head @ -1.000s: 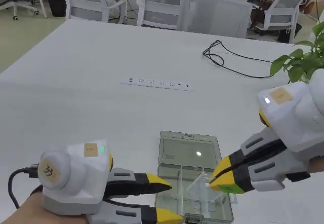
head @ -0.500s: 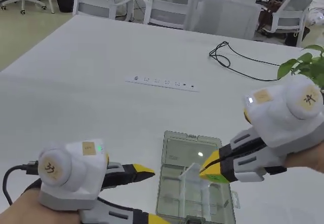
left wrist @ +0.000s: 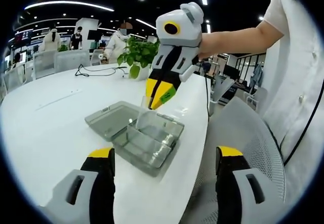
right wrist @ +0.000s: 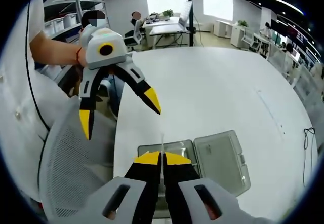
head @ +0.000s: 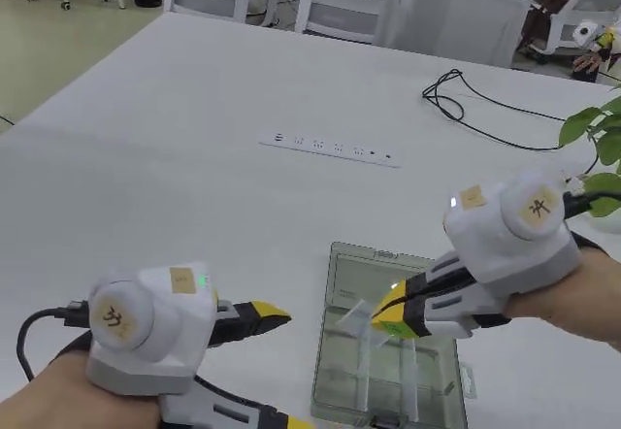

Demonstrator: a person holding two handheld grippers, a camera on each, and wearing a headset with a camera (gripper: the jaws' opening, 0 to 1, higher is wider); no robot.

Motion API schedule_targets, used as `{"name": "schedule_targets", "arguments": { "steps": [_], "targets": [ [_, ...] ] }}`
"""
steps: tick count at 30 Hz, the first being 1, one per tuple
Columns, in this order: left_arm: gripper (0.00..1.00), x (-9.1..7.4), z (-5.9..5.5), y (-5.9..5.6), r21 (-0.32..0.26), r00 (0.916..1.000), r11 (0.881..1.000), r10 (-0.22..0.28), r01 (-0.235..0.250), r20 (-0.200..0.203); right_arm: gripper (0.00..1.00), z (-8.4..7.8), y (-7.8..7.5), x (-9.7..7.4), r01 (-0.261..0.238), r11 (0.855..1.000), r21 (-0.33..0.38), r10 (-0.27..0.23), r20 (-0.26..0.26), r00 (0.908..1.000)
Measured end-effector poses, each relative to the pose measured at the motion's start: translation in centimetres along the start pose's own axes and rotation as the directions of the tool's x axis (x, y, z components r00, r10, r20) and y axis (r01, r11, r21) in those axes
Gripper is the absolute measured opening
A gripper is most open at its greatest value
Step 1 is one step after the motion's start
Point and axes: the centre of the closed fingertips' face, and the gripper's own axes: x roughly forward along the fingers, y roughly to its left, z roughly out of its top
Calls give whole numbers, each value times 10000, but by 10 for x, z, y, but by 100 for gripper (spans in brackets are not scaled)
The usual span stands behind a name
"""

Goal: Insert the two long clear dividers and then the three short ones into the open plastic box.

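Observation:
The clear plastic box (head: 432,395) lies open near the table's front edge, its lid (head: 374,272) flat on the far side. Clear strips stand lengthwise in its base. My right gripper (head: 386,314) is shut on a short clear divider (head: 353,315) and holds it tilted just above the base. In the left gripper view that right gripper (left wrist: 158,96) hangs over the box (left wrist: 132,135) with the divider (left wrist: 147,115) pointing down. My left gripper (head: 279,366) stands open left of the box, apart from it. The right gripper view has the divider (right wrist: 162,142) edge-on between my shut jaws.
A white power strip (head: 328,148) lies mid-table and a black cable (head: 475,104) loops at the far right. A green plant (head: 594,143) stands at the right edge. Chairs line the table's far side. People stand in the background of the left gripper view.
My right gripper has carried the divider leftward, from the box's right edge to over its middle. The left gripper has drawn back from the box's left side. The head camera has shifted.

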Motion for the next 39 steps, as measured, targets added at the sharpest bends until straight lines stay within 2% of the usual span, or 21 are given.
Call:
{"name": "schedule_targets", "arguments": {
  "steps": [8,19,23,27,35,39],
  "targets": [
    [88,0,-1,5,-144,9999,9998,137,-136,80,3,-11,-5,14,-39,10000,16,39,-125,9999],
    [88,1,0,7,-166,9996,9996,217,-214,164,3,-19,-6,24,-153,9999,25,154,-265,9995],
    [89,1,-2,7,-210,9997,9996,208,-205,132,3,-21,-6,27,-79,9998,-168,74,-293,9995],
    [88,2,-2,7,-256,9997,9995,186,-182,139,3,-19,-2,34,-131,9958,-910,83,-526,9986],
    [89,3,-2,7,-292,9997,9994,189,-184,176,2,-26,-1,50,-311,9915,-1265,192,-942,9954],
    [89,3,-4,5,-273,9998,9995,163,-160,98,2,-28,-3,54,-338,9923,-1194,216,-1021,9945]
  ]
}}
